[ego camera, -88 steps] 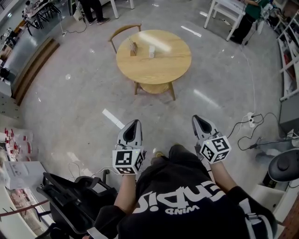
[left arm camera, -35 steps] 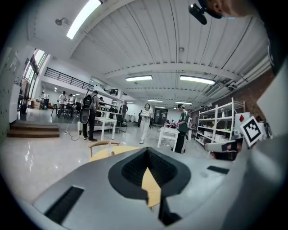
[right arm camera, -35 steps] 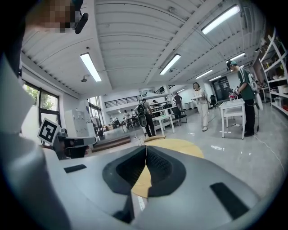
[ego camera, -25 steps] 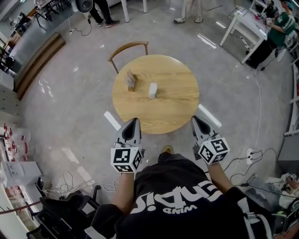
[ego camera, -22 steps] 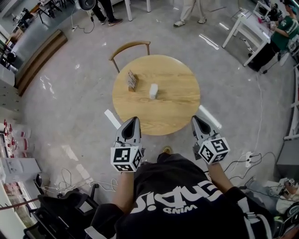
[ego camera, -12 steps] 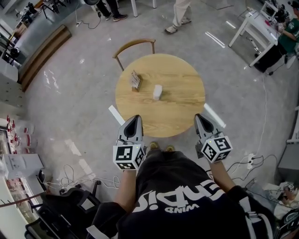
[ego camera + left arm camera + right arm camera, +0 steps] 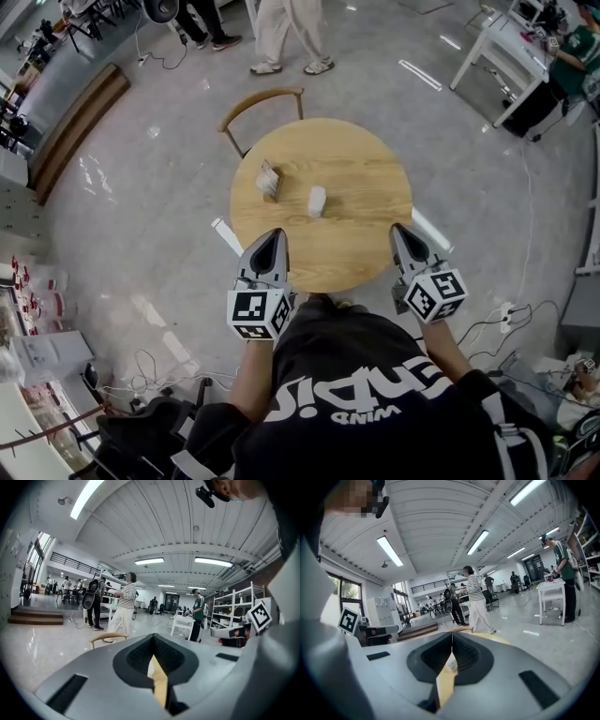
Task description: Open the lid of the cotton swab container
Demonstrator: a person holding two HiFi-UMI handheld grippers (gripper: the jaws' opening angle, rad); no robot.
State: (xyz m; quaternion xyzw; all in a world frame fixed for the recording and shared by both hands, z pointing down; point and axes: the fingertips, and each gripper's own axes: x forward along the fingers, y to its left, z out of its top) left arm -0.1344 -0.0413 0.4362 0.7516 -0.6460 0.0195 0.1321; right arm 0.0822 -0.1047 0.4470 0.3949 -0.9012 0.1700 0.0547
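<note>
Nearest: left gripper, jaws fully together with nothing between them, held over the near edge of the table. Right gripper, likewise closed and empty, level with the left one and well apart from it. Both point across the table, only slightly downward. Next: round wooden table, its top bare but for two items. Item one: a small white upright object near the table's middle, probably the cotton swab container; it is too small in the head view to make out its lid or hinge. It lies between the two grippers' lines of approach, out of reach of both. Item two: a brown holder, just to the left of the container. Beyond: a wooden chair at the far rim, and a person walking past on the floor. Hazards: the container looks light, so prying the lid without a bracing grip could tip or slide it. The left gripper could also knock the holder.
</note>
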